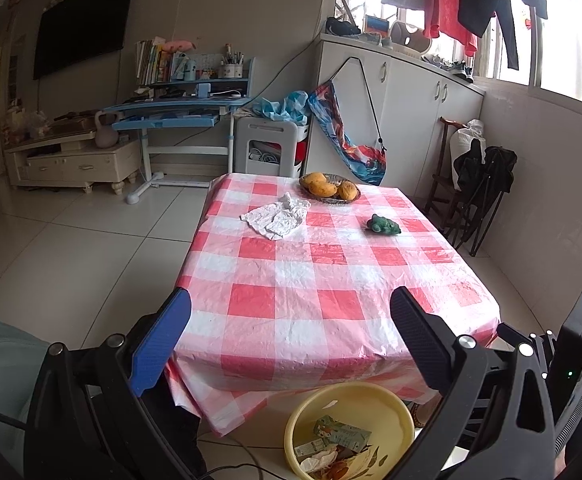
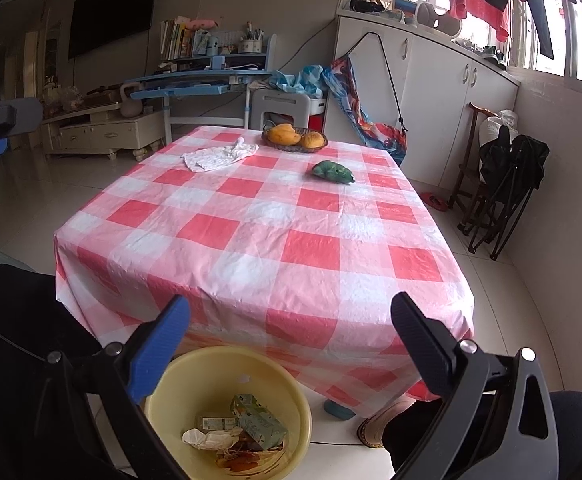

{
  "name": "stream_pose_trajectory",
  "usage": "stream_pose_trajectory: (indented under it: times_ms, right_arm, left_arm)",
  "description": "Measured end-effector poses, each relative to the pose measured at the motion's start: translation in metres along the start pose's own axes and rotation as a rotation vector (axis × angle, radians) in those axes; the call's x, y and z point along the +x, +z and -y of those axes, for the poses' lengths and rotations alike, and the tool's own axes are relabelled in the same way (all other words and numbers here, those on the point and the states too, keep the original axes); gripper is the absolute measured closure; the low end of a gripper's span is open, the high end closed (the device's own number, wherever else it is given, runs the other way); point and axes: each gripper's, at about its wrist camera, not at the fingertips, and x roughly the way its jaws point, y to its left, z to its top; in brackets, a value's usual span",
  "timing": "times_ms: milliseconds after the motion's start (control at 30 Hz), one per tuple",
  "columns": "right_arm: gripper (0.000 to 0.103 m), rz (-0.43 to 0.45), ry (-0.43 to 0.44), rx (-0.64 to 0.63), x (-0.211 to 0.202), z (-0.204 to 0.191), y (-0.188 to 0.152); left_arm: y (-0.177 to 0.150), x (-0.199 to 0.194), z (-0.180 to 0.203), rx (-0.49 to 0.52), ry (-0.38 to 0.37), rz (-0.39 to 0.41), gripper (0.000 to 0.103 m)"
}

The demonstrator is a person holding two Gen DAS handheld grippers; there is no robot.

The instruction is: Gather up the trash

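Observation:
A yellow basin point(image 1: 303, 420) point(image 2: 179, 376) sits on the floor at the near edge of the table and holds crushed cartons point(image 2: 257, 420), crumpled paper and peel. On the red-and-white checked tablecloth point(image 1: 291, 276) point(image 2: 275, 220) a crumpled white paper point(image 1: 277, 216) point(image 2: 219, 156) lies toward the far left. My left gripper point(image 1: 291, 336) hangs open above the table's near edge, empty. My right gripper point(image 2: 291, 344) is open too, empty, just above the basin. The other gripper's body point(image 1: 575, 340) shows at the right edge of the left wrist view.
A basket of yellow fruit point(image 1: 329, 188) point(image 2: 295, 138) stands at the table's far edge, with a green toy point(image 1: 383, 225) point(image 2: 333, 171) in front of it. Folded chairs point(image 2: 503, 184) lean by the right wall. A person's foot in a slipper point(image 2: 379, 420) rests under the table.

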Motion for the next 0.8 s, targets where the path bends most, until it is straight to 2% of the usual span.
stream_pose_trajectory:
  times_ms: [800]
  right_arm:
    - [0.007, 0.002, -0.013, 0.021, 0.0004, 0.0023, -0.0007]
  left_arm:
    - [0.0001, 0.0011, -0.0001, 0.000, 0.005, -0.003, 0.007]
